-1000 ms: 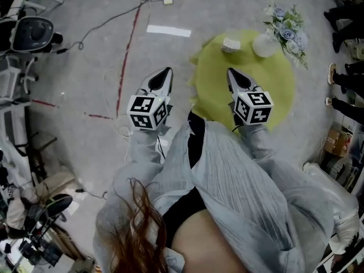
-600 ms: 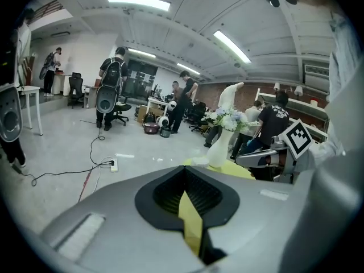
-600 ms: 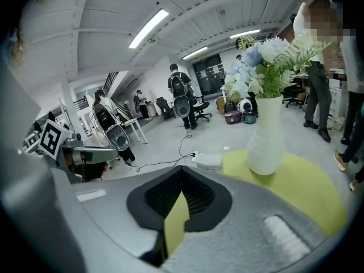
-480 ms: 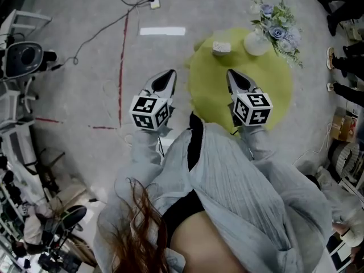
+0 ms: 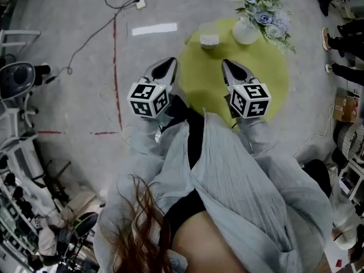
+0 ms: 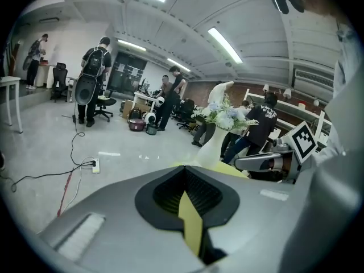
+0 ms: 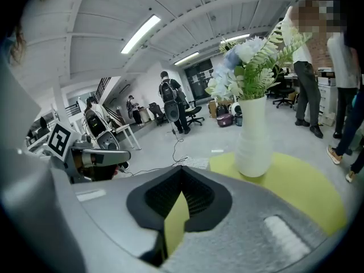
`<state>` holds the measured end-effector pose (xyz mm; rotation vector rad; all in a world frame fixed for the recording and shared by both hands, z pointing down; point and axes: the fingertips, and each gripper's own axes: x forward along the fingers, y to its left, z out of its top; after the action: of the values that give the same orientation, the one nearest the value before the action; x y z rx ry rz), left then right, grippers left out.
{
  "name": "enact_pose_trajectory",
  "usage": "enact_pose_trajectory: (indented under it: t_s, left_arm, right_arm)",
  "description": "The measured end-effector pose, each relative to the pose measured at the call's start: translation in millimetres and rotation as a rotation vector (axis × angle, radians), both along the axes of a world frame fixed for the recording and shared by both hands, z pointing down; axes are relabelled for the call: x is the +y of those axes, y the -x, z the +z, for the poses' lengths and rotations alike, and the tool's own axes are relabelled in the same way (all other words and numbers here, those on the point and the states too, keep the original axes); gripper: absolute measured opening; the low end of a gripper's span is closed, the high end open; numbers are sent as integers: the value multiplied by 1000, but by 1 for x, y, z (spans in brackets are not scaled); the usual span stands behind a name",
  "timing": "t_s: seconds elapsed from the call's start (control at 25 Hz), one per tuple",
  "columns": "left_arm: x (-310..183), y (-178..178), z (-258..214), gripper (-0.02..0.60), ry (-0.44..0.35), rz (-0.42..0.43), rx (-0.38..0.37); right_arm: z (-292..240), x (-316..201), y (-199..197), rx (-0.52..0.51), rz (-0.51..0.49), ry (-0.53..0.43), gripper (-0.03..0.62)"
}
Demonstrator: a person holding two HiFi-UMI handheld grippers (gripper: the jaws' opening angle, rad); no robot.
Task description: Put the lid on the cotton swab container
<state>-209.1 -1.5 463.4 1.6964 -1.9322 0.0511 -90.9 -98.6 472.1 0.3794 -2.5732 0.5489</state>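
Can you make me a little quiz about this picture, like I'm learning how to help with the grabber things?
1. True or false: the left gripper is holding a lid.
2. Pick one. What stands on the yellow table near the small container? A: a vase of flowers. B: a teapot. C: a lamp.
3. Fill the gap: the jaws of the right gripper are ____ (open or shut).

Key
1. False. Its jaws are together with nothing between them.
2. A.
3. Shut.
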Motion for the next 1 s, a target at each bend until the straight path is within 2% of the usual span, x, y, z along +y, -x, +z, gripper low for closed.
enact_pose_trajectory:
  t_s: [0.28, 0.48, 0.84, 1.0]
  left_arm:
    - [-22, 4, 8, 18, 25, 66, -17]
    - [-41, 10, 18, 18, 39, 118, 1]
    - [-82, 21, 33, 18, 66, 229, -4]
    - [-98, 30, 37, 18, 77, 283, -7]
  right_arm:
    - [4, -7, -8, 4, 43, -7, 2]
    - [4, -15, -12, 5, 86, -11, 2]
    - [19, -22, -14, 53, 151, 9, 2]
    - [25, -28, -13, 75, 209, 25, 2]
